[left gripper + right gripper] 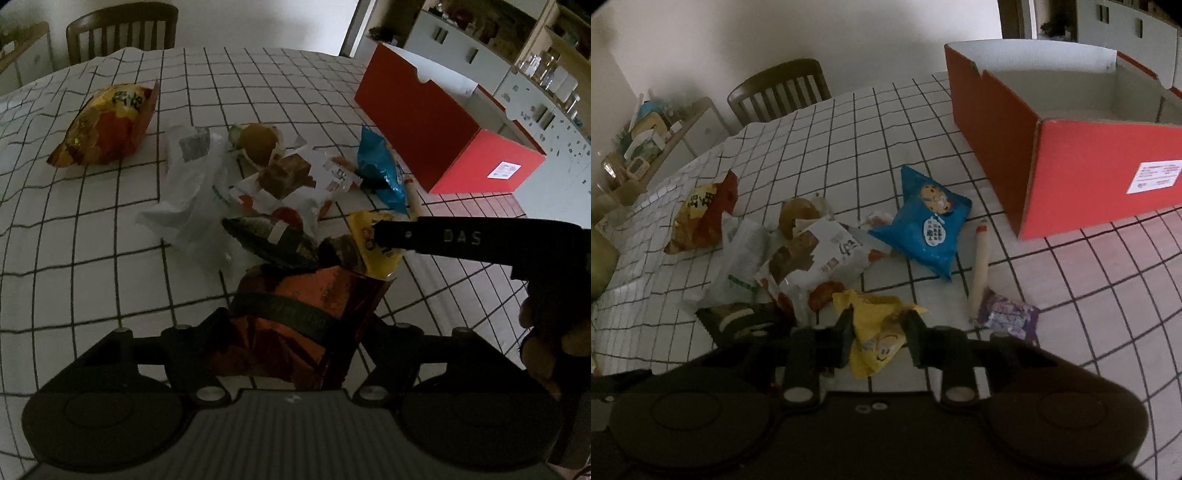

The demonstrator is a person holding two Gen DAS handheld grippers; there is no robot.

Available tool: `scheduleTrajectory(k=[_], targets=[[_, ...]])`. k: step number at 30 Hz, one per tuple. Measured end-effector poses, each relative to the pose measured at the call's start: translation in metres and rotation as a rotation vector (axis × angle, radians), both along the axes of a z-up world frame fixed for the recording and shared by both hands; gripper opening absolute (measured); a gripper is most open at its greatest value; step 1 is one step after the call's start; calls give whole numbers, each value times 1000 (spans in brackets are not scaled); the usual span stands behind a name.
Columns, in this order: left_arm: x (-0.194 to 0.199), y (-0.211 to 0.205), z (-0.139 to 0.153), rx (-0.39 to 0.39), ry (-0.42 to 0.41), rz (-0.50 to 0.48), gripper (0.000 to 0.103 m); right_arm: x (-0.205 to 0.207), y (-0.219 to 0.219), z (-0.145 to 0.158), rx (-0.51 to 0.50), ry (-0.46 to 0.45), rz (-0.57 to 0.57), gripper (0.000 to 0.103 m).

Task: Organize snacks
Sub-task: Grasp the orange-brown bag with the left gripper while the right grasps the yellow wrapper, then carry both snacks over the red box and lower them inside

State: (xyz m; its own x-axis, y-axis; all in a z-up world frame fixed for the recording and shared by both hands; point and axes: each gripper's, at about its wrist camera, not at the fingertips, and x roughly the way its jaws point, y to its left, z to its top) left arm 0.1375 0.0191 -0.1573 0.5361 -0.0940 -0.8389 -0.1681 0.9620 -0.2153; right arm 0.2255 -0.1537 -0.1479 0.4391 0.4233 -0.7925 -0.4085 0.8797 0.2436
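Red foil bag (295,317) hides the gripping left claw (295,332); right claw (879,338) pinches yellow packet (875,332).

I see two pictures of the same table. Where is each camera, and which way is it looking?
Left wrist: on the left gripper, looking down along its fingers at a copper-red snack bag; a hand shows at right.
Right wrist: on the right gripper, looking down at a yellow snack packet; no hand shows.
Shared: the checked tablecloth, blue cookie bag, red box and wooden chair.
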Motion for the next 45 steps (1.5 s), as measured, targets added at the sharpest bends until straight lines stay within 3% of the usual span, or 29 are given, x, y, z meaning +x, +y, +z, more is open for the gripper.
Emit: scheduleTrajectory(k=[10, 17, 25, 30, 37, 45], targets=[[-30, 5, 17, -45, -10, -32, 72, -34, -17, 22, -1, -34, -56, 27], [-46, 1, 53, -45, -83, -84, 72, -66, -29, 58, 8, -86, -72, 27], [-42, -7, 101, -9, -196, -128, 72, -88, -40, 109, 27, -207, -91, 27], [-24, -16, 129, 13, -260, -152, 72, -81, -49, 133, 8, -281, -84, 27], [26, -45, 158, 40, -324, -150, 72, -40, -79, 158, -13, -350, -62, 27], [108, -103, 162, 50, -314, -138, 72, 27, -124, 159, -42, -369, -25, 27]])
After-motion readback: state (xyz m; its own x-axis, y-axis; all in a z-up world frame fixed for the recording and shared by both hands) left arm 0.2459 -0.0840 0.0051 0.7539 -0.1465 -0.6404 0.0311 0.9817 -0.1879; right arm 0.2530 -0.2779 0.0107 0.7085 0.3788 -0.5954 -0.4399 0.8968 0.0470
